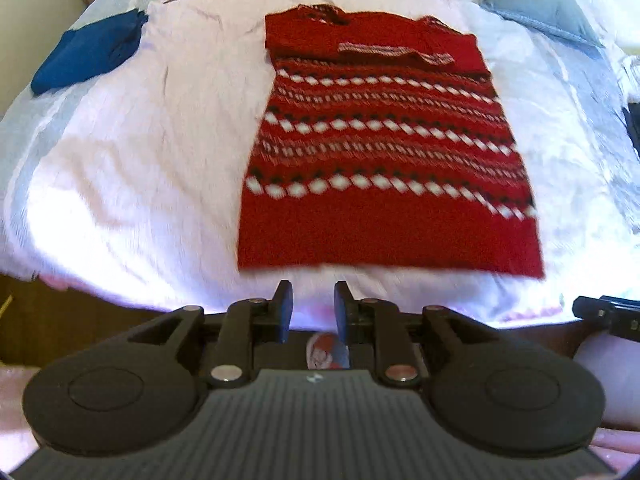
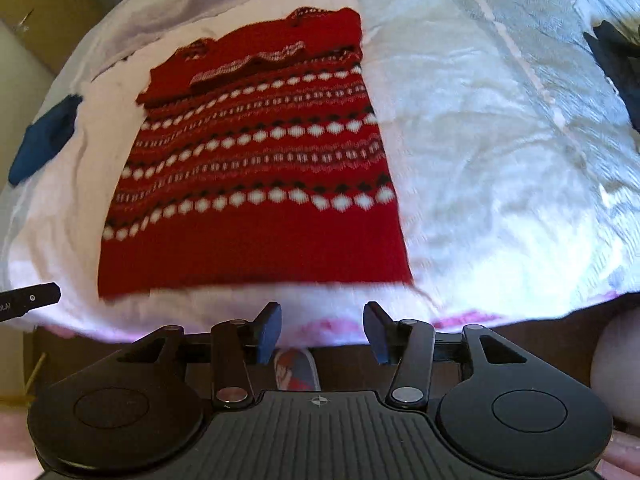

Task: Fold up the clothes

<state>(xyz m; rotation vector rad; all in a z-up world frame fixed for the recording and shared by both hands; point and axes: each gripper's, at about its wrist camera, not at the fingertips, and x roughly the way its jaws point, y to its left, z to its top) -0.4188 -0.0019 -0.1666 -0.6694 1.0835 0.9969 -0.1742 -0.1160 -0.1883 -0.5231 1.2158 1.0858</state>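
Note:
A red sweater [image 1: 384, 152] with white and black diamond bands lies flat on the white bed, sleeves folded in across its top, hem nearest me. It also shows in the right wrist view [image 2: 256, 184]. My left gripper [image 1: 313, 300] is open and empty, just short of the hem near its left half. My right gripper [image 2: 322, 322] is open and empty, just short of the hem's right part. The tip of the right gripper shows at the left wrist view's right edge [image 1: 604, 312]. The tip of the left gripper shows at the right wrist view's left edge [image 2: 32, 300].
A blue garment [image 1: 88, 52] lies at the bed's far left, also in the right wrist view [image 2: 44, 140]. A grey pillow [image 1: 536, 4] sits at the far right. A dark item [image 2: 616, 64] lies at the right edge. The bed's front edge [image 1: 120, 304] drops to a brown floor.

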